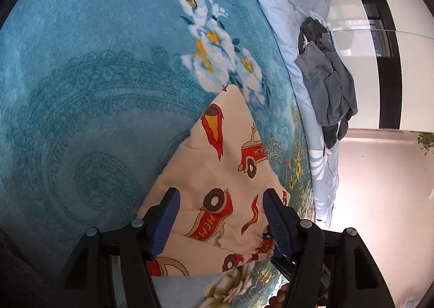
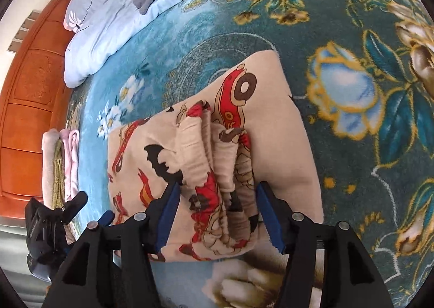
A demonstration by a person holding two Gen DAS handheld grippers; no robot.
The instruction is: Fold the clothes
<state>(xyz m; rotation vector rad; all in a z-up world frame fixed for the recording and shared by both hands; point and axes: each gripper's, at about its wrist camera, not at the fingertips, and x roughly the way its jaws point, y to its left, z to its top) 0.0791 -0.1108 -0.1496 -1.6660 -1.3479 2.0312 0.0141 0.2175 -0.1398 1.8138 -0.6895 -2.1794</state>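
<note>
My left gripper (image 1: 221, 199) hangs just above the garment (image 1: 217, 172), jaws spread wide with cream cloth showing across the whole gap and nothing pinched. My right gripper (image 2: 217, 194) is likewise spread wide, its blue pads (image 2: 168, 206) either side of the garment's bunched, ribbed edge (image 2: 217, 161); the cloth sits between the fingers, but I cannot tell whether either pad touches it.

The garment (image 2: 276, 145) is cream with red fire trucks, flames and a black bat shape, and it lies folded on the teal blanket (image 1: 95, 77). From the left wrist it tapers to a point toward the blanket's white flowers (image 1: 214, 44). From the right wrist the folded body lies flat, with the gathered edge heaped on top, nearest me.

Past the garment, a pale blue quilt (image 2: 103, 34) lies over the far part of the blanket, and a grey garment (image 1: 325, 77) is crumpled on the quilt. To the left of the garment in the right wrist view, a small stack of folded clothes (image 2: 61, 164), pink and beige, sits by the blanket's edge against an orange wooden panel (image 2: 29, 104). The left gripper (image 2: 51, 226) shows in that same view, below the stack and beside the garment's left edge.
</note>
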